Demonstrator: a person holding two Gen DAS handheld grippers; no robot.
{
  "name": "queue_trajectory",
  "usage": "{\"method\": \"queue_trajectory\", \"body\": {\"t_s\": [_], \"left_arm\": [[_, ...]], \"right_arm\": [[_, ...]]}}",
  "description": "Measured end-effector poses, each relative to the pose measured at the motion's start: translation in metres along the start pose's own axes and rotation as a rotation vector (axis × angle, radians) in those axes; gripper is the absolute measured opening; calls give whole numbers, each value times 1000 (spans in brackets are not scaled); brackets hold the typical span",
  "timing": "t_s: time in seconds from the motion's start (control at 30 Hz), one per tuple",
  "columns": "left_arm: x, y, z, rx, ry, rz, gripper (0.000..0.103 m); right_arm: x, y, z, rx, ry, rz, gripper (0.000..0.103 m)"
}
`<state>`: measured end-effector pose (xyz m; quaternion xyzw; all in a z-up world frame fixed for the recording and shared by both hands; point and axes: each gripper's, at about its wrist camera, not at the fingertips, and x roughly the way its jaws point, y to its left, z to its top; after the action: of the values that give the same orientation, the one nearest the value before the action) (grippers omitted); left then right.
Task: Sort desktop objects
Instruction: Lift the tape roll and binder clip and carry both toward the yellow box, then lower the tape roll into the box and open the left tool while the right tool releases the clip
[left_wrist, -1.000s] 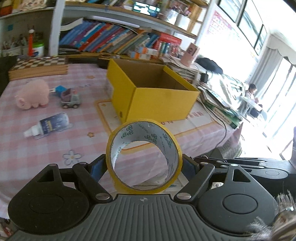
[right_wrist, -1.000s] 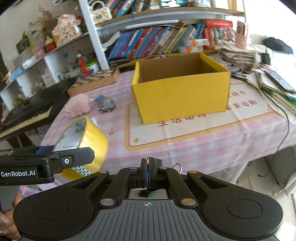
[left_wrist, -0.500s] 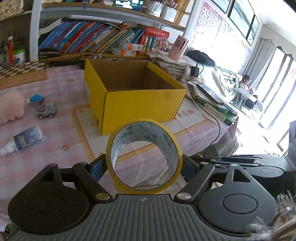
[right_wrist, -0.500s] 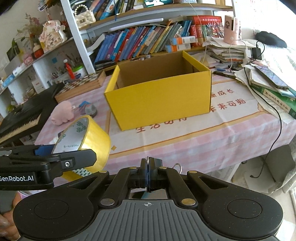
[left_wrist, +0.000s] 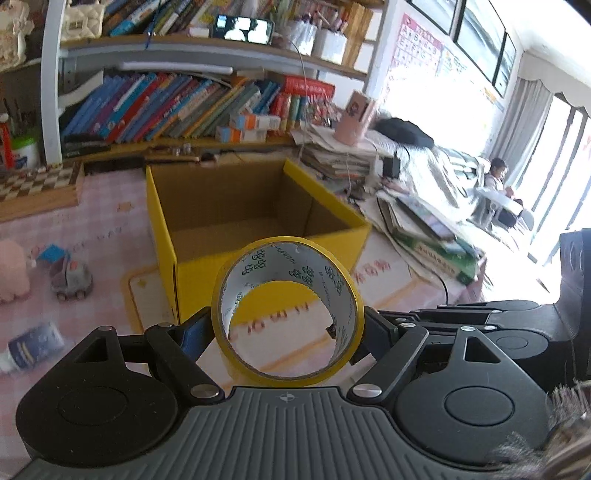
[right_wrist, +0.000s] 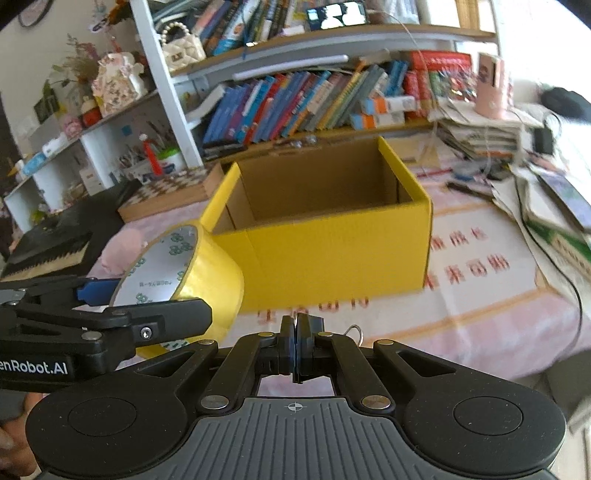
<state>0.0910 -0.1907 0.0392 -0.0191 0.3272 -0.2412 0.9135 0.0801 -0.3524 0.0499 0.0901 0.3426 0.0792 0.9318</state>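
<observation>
I see a roll of yellow tape (left_wrist: 287, 309) off the bench, standing on edge, its printed white core facing me. Beyond it the open yellow box (left_wrist: 236, 218) sits on the pink checked bench (left_wrist: 110, 206), brown inside. Left of the box lie a small toy truck (left_wrist: 70, 277), a pink plush (left_wrist: 11, 271) and a small bottle (left_wrist: 31, 345) on its side.

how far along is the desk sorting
Early. Done: nothing visible inside the yellow box. In hand: the left gripper holds the tape roll short of the box. Left: pink plush, toy truck and small bottle lie on the table.
</observation>
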Motion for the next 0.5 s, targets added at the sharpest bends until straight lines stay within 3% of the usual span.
{"method": "queue_trajectory", "body": {"t_s": [0.5], "left_arm": [[40,-1,71,34,-111,93,81]], "right_arm": [[38,-32,83,-126,-115,112,2]]}}
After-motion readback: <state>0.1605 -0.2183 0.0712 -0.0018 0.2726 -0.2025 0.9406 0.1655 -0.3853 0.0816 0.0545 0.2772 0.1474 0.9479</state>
